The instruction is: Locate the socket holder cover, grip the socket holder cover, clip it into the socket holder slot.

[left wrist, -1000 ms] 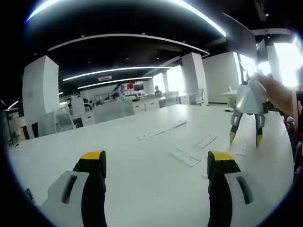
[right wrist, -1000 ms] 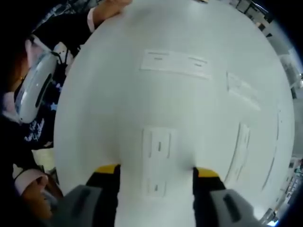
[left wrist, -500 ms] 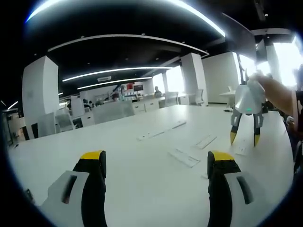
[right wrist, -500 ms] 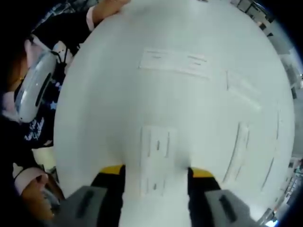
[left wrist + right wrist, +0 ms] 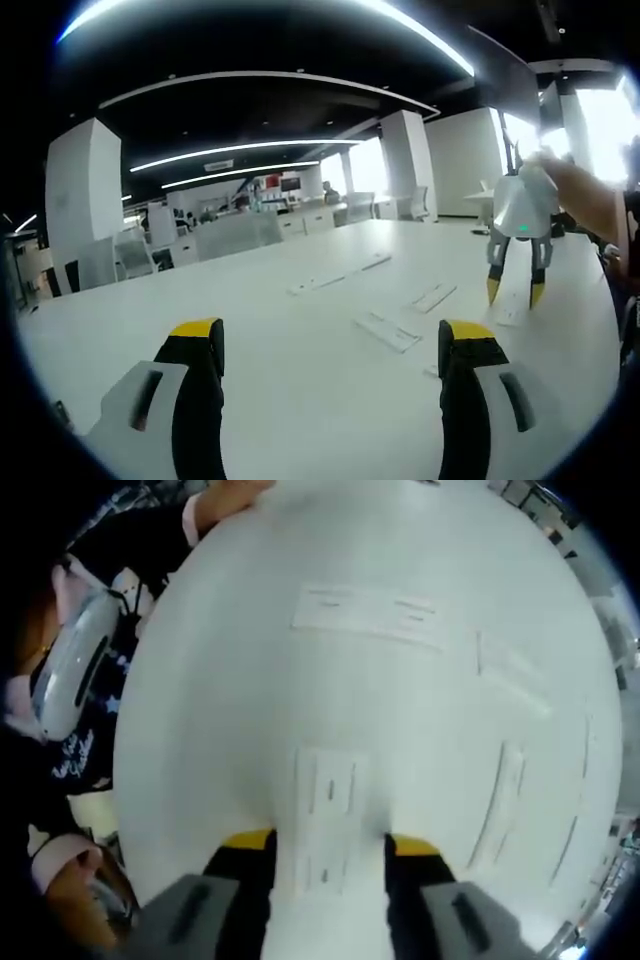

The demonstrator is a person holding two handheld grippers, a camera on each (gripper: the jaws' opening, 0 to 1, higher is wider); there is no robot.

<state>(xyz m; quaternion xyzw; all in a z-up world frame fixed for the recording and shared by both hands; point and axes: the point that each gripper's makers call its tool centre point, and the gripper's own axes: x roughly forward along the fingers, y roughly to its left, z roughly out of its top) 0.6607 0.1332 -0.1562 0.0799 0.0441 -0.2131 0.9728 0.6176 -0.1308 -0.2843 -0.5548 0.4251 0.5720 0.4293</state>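
The socket holder cover (image 5: 328, 810) is a white rectangular plate with narrow slots, lying on the white table (image 5: 220, 710). My right gripper (image 5: 330, 842) stands over it, its yellow-tipped jaws pressed against the cover's two long edges. In the left gripper view the right gripper (image 5: 513, 292) points down at the table's right side with the white cover (image 5: 511, 298) between its tips. My left gripper (image 5: 330, 333) hovers low over the table, open, nothing between its jaws. A long white socket holder (image 5: 365, 612) lies farther out.
Several more white plates and strips lie on the table (image 5: 250, 400): one plate (image 5: 385, 332), a short strip (image 5: 435, 297), a long strip (image 5: 340, 276). The left gripper's white body (image 5: 72, 665) and a hand (image 5: 225, 495) sit at the table edge. Office chairs and pillars stand behind.
My right gripper's jaws have drawn inward until they meet the cover's edges. The left gripper has stayed still.
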